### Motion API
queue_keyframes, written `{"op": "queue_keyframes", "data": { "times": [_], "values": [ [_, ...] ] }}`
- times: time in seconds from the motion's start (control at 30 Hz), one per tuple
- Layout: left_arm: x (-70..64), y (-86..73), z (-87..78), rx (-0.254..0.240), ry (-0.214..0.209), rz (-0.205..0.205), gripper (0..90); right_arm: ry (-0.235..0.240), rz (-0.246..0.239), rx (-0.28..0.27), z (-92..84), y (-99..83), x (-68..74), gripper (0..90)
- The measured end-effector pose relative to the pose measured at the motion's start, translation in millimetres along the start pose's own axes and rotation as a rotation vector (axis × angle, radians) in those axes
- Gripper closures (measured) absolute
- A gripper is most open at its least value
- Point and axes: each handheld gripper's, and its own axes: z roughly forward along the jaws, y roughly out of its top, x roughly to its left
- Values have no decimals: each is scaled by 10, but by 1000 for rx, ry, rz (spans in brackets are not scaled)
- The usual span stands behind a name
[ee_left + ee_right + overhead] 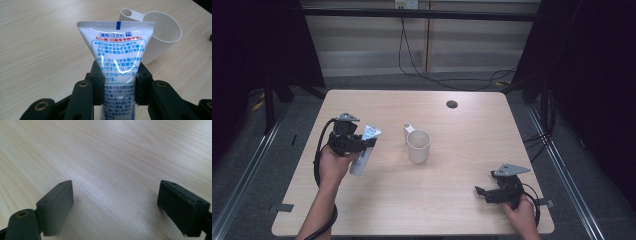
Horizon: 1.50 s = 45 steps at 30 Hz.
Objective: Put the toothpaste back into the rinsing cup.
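At left of centre, my left gripper (pixel 362 141) pinches the toothpaste tube (pixel 119 53) beside the white cup (pixel 418 145); lower right, my right gripper (pixel 482 192) rests with fingers (pixel 56 206) spread over the table (pixel 462 150).

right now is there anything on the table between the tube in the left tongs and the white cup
Nothing visible does. The left tongs are shut on the toothpaste tube, and bare table lies between it and the white cup. The cup's mouth is open, and the right tongs are well off to the side.
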Motion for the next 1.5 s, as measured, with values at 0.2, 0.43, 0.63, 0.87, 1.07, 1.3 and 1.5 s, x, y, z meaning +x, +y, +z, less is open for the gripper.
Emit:
{"op": "queue_keyframes", "data": {
  "times": [0.2, 0.43, 0.63, 0.87, 1.07, 1.3, 1.5],
  "values": [
    [-56, 41, -15, -33, -12, 7, 672, 0, 0, 0, 0, 0, 0, 131],
    [-103, 91, -26, -79, -24, -1, 671, 0, 0, 0, 0, 1, 0, 131],
    [-172, 144, -27, -121, -34, 0, 671, 0, 0, 0, 0, 0, 0, 131],
    [-208, 189, -27, -136, -44, 8, 670, 0, 0, 0, 0, 0, 0, 131],
    [-251, 240, -33, -159, -46, 12, 669, 0, 0, 0, 0, 0, 0, 131],
    [-305, 313, -29, -188, -72, 12, 668, 0, 0, 0, 0, 0, 1, 131],
    [-351, 358, -22, -210, -72, 14, 667, 0, 0, 0, 0, 0, 1, 131]
  ]
}}
